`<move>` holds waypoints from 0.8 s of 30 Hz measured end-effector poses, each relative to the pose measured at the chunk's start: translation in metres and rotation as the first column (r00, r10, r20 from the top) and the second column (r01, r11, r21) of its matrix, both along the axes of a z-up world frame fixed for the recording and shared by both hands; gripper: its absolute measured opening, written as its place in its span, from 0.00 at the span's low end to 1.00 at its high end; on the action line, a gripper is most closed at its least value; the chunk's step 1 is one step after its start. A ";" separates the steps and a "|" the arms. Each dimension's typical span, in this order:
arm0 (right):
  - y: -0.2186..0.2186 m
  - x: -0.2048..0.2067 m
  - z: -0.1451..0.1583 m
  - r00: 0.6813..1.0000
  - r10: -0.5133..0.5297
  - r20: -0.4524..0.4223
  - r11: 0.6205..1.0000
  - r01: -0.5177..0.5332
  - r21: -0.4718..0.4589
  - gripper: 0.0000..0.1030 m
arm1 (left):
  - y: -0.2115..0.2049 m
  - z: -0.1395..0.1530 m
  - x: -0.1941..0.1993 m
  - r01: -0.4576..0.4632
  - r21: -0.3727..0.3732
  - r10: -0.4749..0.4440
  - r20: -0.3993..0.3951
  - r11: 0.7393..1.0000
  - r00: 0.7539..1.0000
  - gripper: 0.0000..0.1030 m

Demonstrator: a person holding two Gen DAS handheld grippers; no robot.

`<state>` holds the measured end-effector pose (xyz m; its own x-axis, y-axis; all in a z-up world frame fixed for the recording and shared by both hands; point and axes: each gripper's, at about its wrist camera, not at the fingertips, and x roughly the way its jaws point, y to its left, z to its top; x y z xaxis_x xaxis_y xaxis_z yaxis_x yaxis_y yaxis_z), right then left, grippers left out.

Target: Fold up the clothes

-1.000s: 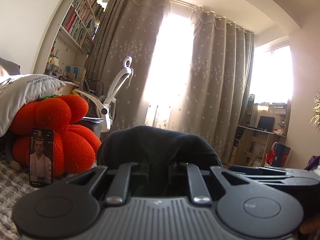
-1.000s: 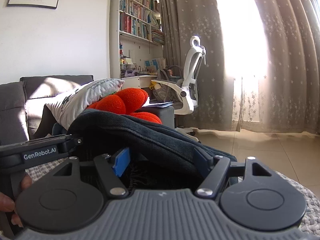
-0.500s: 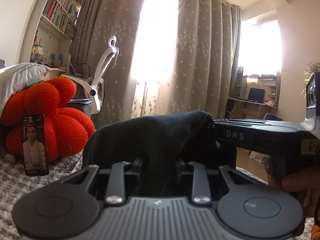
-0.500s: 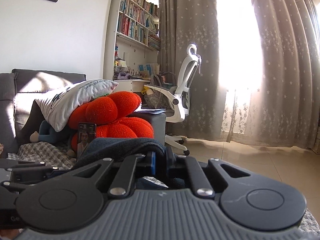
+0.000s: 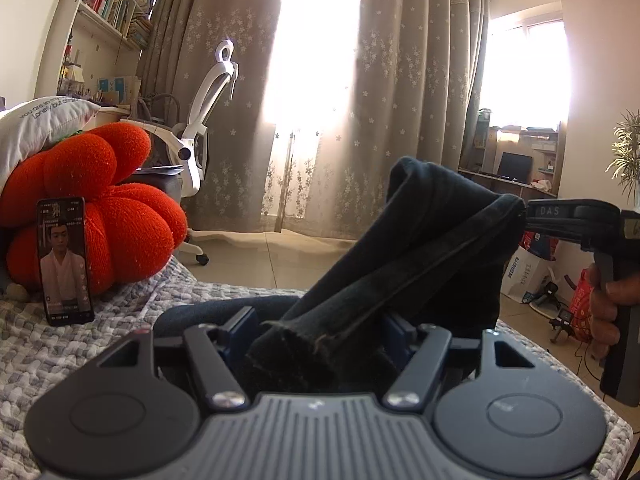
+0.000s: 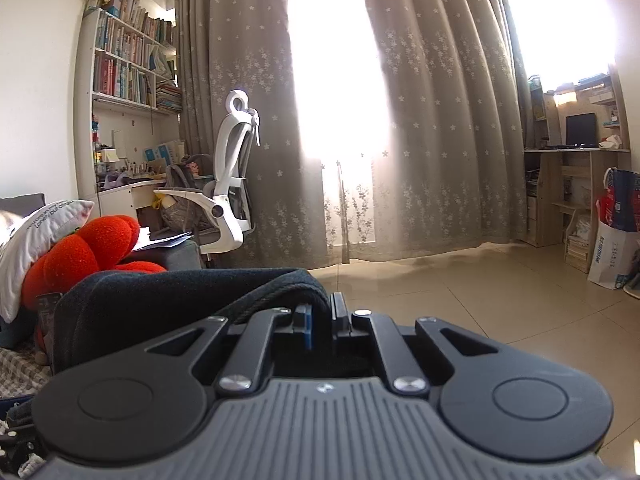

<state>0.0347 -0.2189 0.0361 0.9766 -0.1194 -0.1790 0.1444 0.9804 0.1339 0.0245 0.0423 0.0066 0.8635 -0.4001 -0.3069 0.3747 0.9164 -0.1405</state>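
My right gripper (image 5: 524,212) has swung away beside the left, clenched on the dark garment's (image 5: 420,248) hem; my left gripper (image 5: 320,332) is opening, cloth lying loose between.

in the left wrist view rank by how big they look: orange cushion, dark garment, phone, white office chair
1. dark garment, though it is nearest the camera, which inflates it
2. orange cushion
3. white office chair, farther back, so likely bigger than it looks
4. phone
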 end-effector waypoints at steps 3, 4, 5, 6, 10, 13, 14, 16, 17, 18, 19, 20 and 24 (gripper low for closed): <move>-0.019 -0.002 -0.004 0.996 -0.085 -0.023 0.996 0.086 0.030 0.08 | -0.001 -0.006 0.006 -0.015 0.019 0.016 -0.050 1.000 0.999 0.67; -0.025 -0.002 -0.005 0.993 -0.113 -0.031 0.993 0.114 0.033 0.08 | -0.002 -0.009 0.008 -0.020 0.030 0.022 -0.064 0.999 0.998 0.67; -0.033 -0.002 -0.006 0.988 -0.151 -0.043 0.988 0.153 0.034 0.08 | -0.003 -0.011 0.009 -0.021 0.037 0.024 -0.077 0.999 0.997 0.67; -0.040 -0.002 -0.008 0.983 -0.177 -0.057 0.983 0.179 0.039 0.08 | -0.004 -0.013 0.011 -0.023 0.043 0.027 -0.091 0.999 0.995 0.67; -0.065 0.002 -0.023 0.963 -0.222 -0.156 0.969 0.235 0.075 0.08 | -0.004 -0.020 0.018 -0.055 0.066 0.064 -0.146 0.996 0.987 0.66; -0.073 0.008 -0.033 0.947 -0.219 -0.235 0.968 0.241 0.070 0.08 | -0.002 -0.021 0.022 -0.099 0.080 0.110 -0.163 0.992 0.980 0.56; -0.074 0.010 -0.037 0.942 -0.216 -0.258 0.969 0.239 0.064 0.08 | -0.001 -0.021 0.024 -0.113 0.083 0.126 -0.168 0.990 0.978 0.55; -0.076 0.012 -0.042 0.930 -0.213 -0.298 0.969 0.240 0.055 0.08 | 0.001 -0.021 0.026 -0.141 0.082 0.154 -0.183 0.987 0.971 0.55; -0.077 0.013 -0.045 0.924 -0.212 -0.320 0.969 0.240 0.053 0.09 | 0.003 -0.021 0.028 -0.153 0.079 0.166 -0.195 0.985 0.967 0.55; -0.081 0.014 -0.049 0.916 -0.211 -0.341 0.968 0.244 0.055 0.09 | 0.004 -0.022 0.030 -0.163 0.077 0.176 -0.205 0.984 0.963 0.55; -0.083 0.015 -0.051 0.911 -0.215 -0.352 0.967 0.250 0.054 0.09 | 0.005 -0.022 0.032 -0.170 0.078 0.183 -0.213 0.982 0.960 0.55; -0.085 0.015 -0.053 0.906 -0.220 -0.363 0.965 0.256 0.054 0.09 | 0.006 -0.023 0.033 -0.177 0.079 0.190 -0.221 0.981 0.957 0.55; -0.093 0.016 -0.060 0.889 -0.247 -0.386 0.956 0.289 0.055 0.09 | 0.008 -0.024 0.038 -0.196 0.086 0.211 -0.244 0.977 0.947 0.49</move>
<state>0.0505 -0.3122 -0.0239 0.7700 -0.3265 -0.5482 0.4593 0.8800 0.1211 0.0621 0.0500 -0.0175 0.8171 -0.1978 -0.5414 0.1389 0.9792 -0.1481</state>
